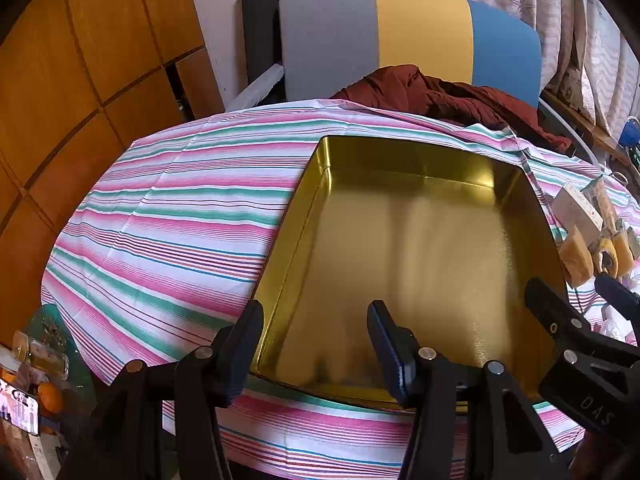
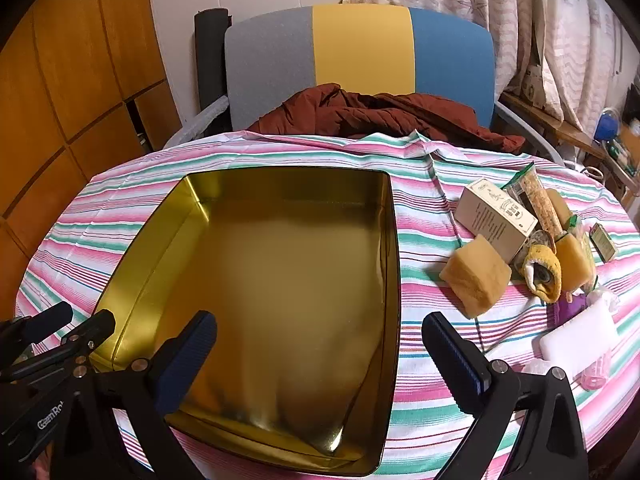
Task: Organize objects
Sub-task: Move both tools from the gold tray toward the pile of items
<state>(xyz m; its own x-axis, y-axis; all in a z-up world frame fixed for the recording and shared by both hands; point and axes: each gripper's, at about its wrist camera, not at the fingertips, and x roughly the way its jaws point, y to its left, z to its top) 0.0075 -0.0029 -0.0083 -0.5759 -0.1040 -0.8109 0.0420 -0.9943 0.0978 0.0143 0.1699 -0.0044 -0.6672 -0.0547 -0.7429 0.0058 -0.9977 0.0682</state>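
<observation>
The tabletop [image 2: 280, 152] is covered with a cloth in pink, green and white stripes. Behind it stands a chair [image 2: 360, 48] with a back in grey, yellow and blue panels, and a dark red garment [image 2: 380, 114] lies on its seat. At the left are orange-brown wooden cabinet doors [image 1: 80, 80]. At the right hang pale curtains [image 2: 500, 20] with starfish print. The wall [image 2: 180, 0] between is plain and light.

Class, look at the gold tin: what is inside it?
The gold tin holds nothing: only its bare shiny floor and walls show. Gripper fingers cover part of its near edge. The striped cloth lies beneath it.
</observation>
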